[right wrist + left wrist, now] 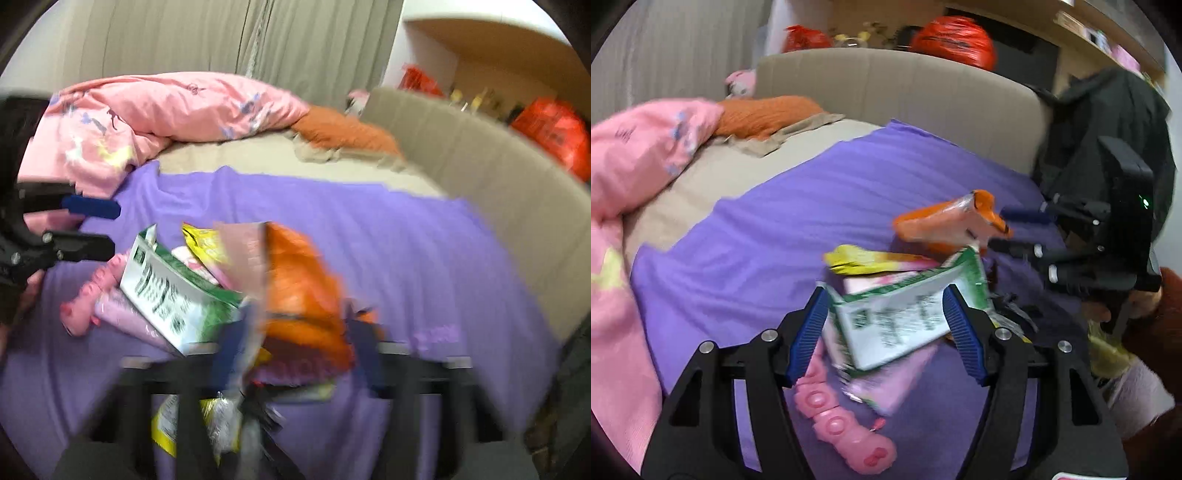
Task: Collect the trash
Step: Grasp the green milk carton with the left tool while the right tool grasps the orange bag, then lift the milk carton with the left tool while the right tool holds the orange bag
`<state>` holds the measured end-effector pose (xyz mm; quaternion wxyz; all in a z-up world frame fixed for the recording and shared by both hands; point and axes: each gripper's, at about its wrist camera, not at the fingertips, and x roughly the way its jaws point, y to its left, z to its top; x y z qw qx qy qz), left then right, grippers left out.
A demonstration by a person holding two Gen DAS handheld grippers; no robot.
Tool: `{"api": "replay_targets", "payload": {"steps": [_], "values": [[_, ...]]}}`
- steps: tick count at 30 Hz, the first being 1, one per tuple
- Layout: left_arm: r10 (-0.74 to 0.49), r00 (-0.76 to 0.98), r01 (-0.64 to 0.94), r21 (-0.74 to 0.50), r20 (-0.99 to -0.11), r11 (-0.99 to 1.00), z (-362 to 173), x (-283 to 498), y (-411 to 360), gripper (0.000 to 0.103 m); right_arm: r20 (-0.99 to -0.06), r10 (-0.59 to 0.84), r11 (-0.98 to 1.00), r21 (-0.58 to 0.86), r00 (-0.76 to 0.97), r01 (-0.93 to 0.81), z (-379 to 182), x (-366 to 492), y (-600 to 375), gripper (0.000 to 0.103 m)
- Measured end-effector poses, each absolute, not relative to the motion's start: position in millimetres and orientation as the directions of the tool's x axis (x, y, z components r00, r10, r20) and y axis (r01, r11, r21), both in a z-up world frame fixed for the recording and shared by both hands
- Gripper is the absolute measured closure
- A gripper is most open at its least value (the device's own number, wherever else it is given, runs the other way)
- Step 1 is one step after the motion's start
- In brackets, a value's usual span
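A pile of trash lies on a purple blanket (768,236): a green and white carton (901,325), a yellow wrapper (857,258), a pink packet (894,391) and an orange snack bag (945,221). My left gripper (884,332) is open, its blue pads on either side of the carton. My right gripper (295,343) is blurred; the orange snack bag (299,288) sits between its fingers, lifted off the blanket. The right gripper also shows in the left wrist view (1015,229), its fingers at the orange bag. The left gripper shows in the right wrist view (92,225), open.
A pink toy (842,424) lies under the left gripper. A pink duvet (631,155), an orange pillow (764,114) and a beige headboard (905,96) bound the bed. Red plastic bags (953,40) sit behind the headboard. A dark coat (1108,122) hangs at right.
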<state>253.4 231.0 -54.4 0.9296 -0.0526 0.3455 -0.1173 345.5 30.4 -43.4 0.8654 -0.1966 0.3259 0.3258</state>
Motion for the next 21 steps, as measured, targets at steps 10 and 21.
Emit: {"api": "replay_targets", "payload": {"steps": [10,21], "values": [[-0.297,0.695,0.029,-0.387,-0.655,0.922,-92,270,252,0.031,-0.632,0.471,0.818,0.053,0.615,-0.573,-10,299,-54,0.091],[-0.342,0.598,0.358,-0.141,-0.725,0.923,-44,229,152,0.029,-0.609,0.453,0.86,0.106,0.651,-0.499,-6,273,-126,0.091]]}}
